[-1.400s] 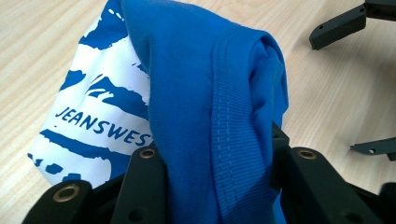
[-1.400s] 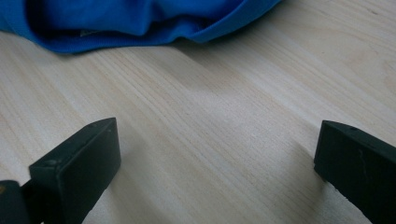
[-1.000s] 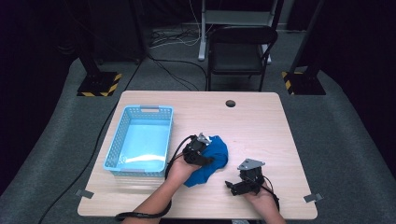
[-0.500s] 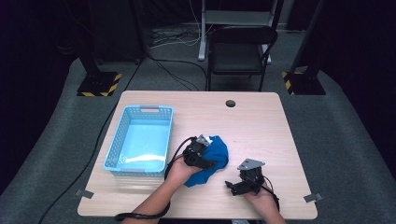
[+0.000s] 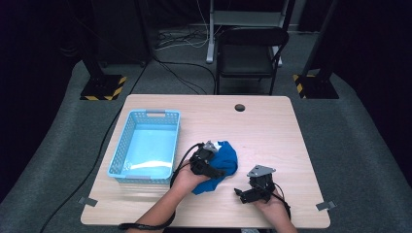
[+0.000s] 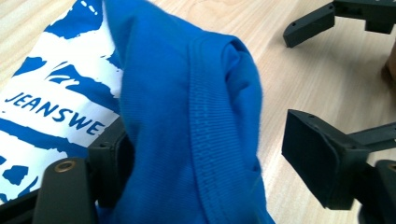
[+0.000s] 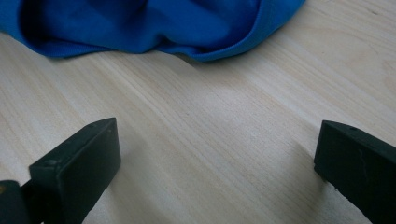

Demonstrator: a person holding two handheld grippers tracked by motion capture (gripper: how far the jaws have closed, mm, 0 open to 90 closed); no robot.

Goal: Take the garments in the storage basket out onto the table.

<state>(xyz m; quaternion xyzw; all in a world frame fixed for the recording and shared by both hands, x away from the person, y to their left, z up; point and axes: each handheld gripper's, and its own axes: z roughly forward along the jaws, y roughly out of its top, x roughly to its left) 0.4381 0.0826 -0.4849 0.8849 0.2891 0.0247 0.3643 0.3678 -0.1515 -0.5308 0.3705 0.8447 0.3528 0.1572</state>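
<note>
High view: a crumpled blue shirt (image 5: 224,165) lies on the wooden table (image 5: 272,131), just right of a light blue basket (image 5: 145,145) and near the table's front edge. The left gripper (image 5: 214,171) rests on the shirt's left side, the hand behind it on the table. The right gripper (image 5: 245,193) sits on the bare wood to the right of the shirt, near it but apart, its jaws pointing toward the cloth.

Left gripper view: the blue shirt (image 6: 196,121) fills the middle, its ribbed hem running down between the jaws, with a white printed panel at the left. The jaws have just been opening; the left one lies against a fold of cloth, while the right one stands clear of it over bare table (image 6: 280,65), so the pads do not press on the shirt. The right gripper (image 6: 327,18) shows at the upper right, jaws apart.

Right gripper view: the jaws stand wide over the table (image 7: 210,140), nothing between them. The edge of the shirt (image 7: 149,23) lies ahead, across the top, well clear of both jaws.
</note>
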